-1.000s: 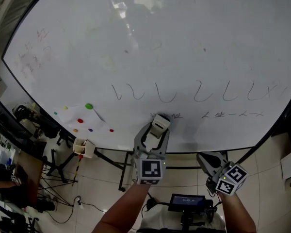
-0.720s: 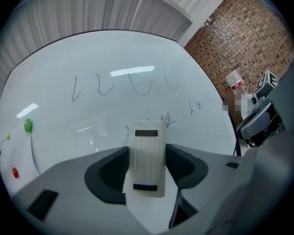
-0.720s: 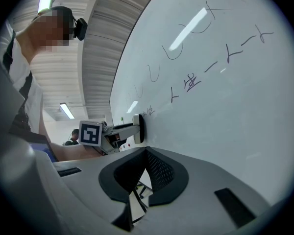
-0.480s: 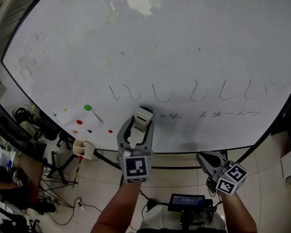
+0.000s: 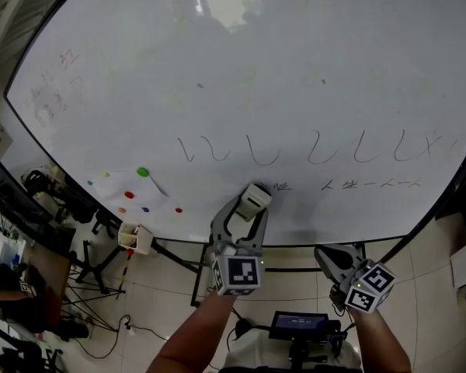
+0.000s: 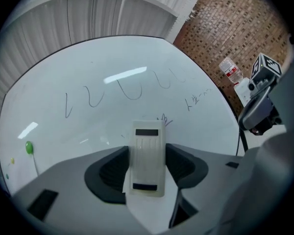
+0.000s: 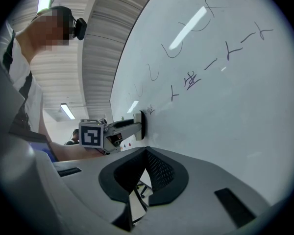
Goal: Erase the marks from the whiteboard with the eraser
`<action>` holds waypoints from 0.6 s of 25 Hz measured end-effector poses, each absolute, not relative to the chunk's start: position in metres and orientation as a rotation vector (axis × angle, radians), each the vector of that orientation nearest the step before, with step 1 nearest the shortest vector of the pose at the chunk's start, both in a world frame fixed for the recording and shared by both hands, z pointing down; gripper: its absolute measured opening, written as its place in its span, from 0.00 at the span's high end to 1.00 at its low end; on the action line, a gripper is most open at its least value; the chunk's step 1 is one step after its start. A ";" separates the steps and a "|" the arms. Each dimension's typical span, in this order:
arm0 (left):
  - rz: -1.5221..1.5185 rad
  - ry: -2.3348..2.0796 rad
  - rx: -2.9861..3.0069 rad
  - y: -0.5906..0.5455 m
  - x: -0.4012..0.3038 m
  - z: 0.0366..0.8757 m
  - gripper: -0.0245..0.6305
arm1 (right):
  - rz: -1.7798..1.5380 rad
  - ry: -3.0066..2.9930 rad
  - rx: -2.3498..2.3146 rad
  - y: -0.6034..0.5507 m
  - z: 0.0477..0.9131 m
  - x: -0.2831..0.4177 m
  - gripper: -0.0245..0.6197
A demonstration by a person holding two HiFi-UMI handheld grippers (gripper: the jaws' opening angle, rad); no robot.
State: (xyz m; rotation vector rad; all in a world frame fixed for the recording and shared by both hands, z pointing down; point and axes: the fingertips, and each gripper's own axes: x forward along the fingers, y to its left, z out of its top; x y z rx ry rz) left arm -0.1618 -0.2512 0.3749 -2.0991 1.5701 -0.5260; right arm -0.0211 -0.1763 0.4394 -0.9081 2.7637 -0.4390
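Observation:
The whiteboard (image 5: 295, 68) carries a row of looping dark marks (image 5: 311, 148) and a line of smaller scribbles (image 5: 369, 183) beneath them. My left gripper (image 5: 251, 206) is shut on a cream eraser (image 5: 256, 195), whose face lies against the board just left of the small scribble (image 5: 282, 186). In the left gripper view the eraser (image 6: 148, 151) stands upright between the two pads, with the loops (image 6: 130, 89) beyond it. My right gripper (image 5: 327, 254) hangs below the board's lower edge, shut and empty; its tips meet in the right gripper view (image 7: 144, 153).
Coloured magnets (image 5: 143, 172) dot the board's lower left, and faint red writing (image 5: 58, 84) sits at its upper left. A small white box (image 5: 133, 237) hangs under the edge. Stands and cables crowd the floor at left. A screen device (image 5: 299, 323) is at my waist.
The left gripper swept the eraser left along the board's lower part, then back right to about where it began. The right gripper has stayed still.

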 end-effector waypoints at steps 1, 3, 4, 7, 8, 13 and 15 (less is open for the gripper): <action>-0.534 1.560 -2.112 -0.250 -0.162 0.376 0.55 | -0.438 2.765 -0.908 -0.176 0.439 -0.021 0.94; -0.498 1.562 -2.109 -0.248 -0.166 0.367 0.56 | -0.435 2.764 -0.909 -0.176 0.438 -0.022 0.94; -0.443 1.574 -2.088 -0.246 -0.169 0.354 0.56 | -0.433 2.763 -0.908 -0.177 0.437 -0.022 0.94; -0.271 1.629 -2.010 -0.243 -0.184 0.306 0.56 | -0.432 2.761 -0.913 -0.177 0.438 -0.021 0.94; -0.262 1.637 -1.990 -0.244 -0.188 0.297 0.56 | -0.435 2.760 -0.918 -0.177 0.439 -0.019 0.94; -0.379 1.586 -1.980 -0.248 -0.173 0.315 0.56 | -0.444 2.752 -0.925 -0.176 0.442 -0.018 0.94; -0.403 1.573 -2.049 -0.250 -0.164 0.338 0.56 | -0.445 2.754 -0.926 -0.177 0.443 -0.017 0.94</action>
